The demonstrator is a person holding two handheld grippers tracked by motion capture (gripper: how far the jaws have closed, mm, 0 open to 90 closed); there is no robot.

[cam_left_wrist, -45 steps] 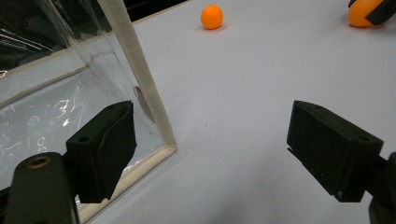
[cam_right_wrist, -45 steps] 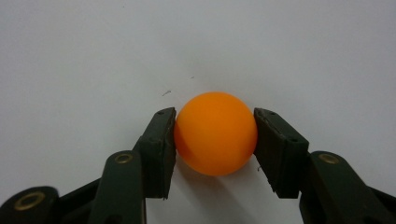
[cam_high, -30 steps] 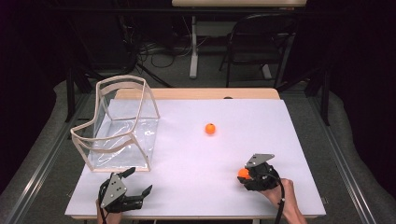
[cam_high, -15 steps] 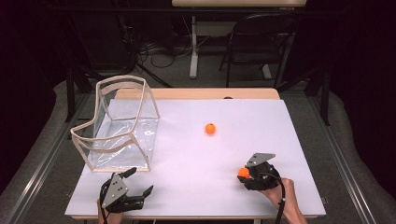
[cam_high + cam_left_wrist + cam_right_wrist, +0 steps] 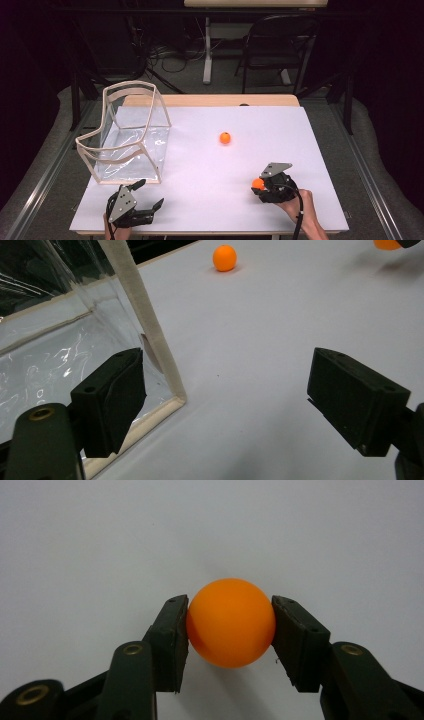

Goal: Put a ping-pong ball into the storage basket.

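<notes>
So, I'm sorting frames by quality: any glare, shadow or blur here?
High view: dark room, evenly lit white table. Left gripper view: glare streaks on the clear bag, near tongs soft. Right gripper view: sharp orange ball, faint shadow beneath it.

Two orange balls (image 5: 225,138) (image 5: 258,183), one clear bag (image 5: 131,135), two grippers (image 5: 148,195) (image 5: 258,189), one white bench (image 5: 210,165), one chair (image 5: 277,45)

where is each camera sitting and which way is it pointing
High view: above the table's near edge, looking forward and down; both hands show, left claw and right claw.
Left gripper view: on the left claw, facing the clear box and loose ball; jaws apart.
Right gripper view: on the right claw, facing its held ball.
Shared: both balls.
</notes>
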